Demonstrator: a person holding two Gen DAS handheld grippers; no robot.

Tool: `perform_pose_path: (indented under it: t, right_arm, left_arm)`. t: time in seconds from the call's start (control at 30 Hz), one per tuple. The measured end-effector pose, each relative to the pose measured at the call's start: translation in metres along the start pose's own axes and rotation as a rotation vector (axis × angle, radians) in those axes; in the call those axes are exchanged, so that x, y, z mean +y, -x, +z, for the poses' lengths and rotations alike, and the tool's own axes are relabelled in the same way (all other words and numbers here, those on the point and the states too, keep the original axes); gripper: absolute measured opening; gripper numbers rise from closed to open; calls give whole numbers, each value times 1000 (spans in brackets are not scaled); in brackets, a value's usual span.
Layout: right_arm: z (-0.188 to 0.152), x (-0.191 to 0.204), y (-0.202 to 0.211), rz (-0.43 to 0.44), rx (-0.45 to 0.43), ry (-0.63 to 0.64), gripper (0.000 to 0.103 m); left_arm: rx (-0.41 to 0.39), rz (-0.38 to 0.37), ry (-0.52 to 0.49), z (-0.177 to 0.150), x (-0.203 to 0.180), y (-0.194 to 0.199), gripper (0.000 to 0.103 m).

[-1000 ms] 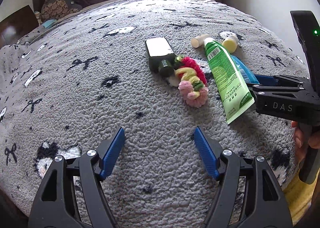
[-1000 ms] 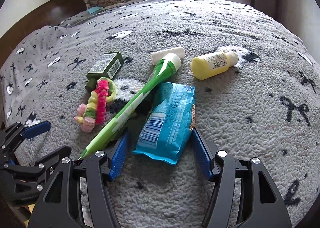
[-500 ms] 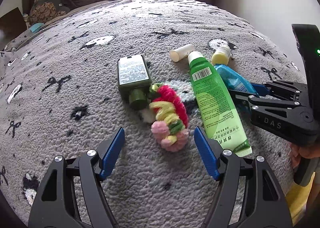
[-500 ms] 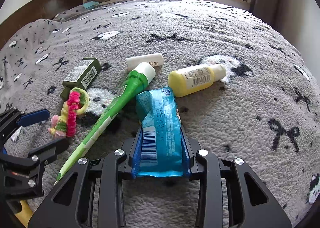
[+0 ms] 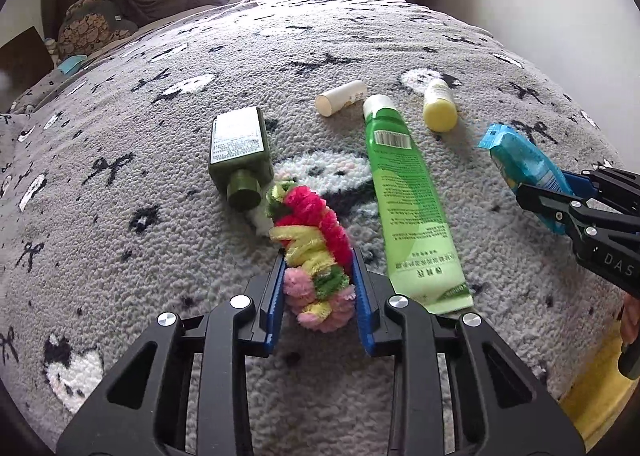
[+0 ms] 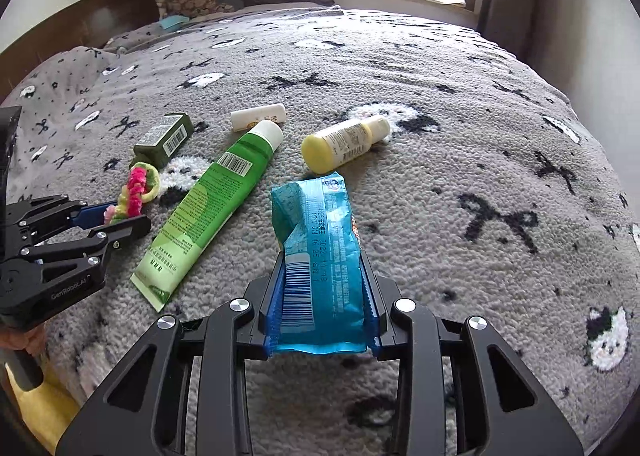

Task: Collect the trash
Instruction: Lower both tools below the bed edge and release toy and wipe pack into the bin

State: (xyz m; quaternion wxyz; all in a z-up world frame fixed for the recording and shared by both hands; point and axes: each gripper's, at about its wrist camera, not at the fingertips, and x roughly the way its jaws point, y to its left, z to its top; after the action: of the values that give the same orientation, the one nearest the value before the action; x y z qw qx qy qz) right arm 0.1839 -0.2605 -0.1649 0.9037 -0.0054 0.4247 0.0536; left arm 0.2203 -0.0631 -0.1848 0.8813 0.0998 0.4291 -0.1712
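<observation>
Blue snack wrapper (image 6: 320, 256), crinkled and barcoded, sits clamped in right tool (image 6: 322, 296); left tool (image 5: 318, 288) is closing around fluffy multicoloured scrunchie (image 5: 312, 256).

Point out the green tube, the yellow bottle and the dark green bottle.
green tube (image 6: 218, 202): right wrist view, middle of its printed body.
yellow bottle (image 6: 340, 144): right wrist view, its label.
dark green bottle (image 5: 239, 144): left wrist view, its flat labelled side.

"DAS" on right hand-held gripper (image 5: 540, 192)
</observation>
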Motion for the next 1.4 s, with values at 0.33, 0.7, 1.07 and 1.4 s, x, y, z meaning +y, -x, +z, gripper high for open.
perform_pose_path:
  t: [0.33,0.7,1.07,1.4]
  right_arm:
    - [-21,-4,78,-17,-110,8,34]
    - [-57,4,152,-6,-199,38,34]
    - [-108,12,169,43,-171,28,34]
    - [-163,17,138,79,-2,-27,34]
  left_arm:
    - [-110,0,-28,-18,-33,80,28]
    - [-199,1,-44,-48,-62,153,28]
    - [-176,-48,-37,-113,-77,174,28]
    - [-9,-78,19,-177,-79,142,28]
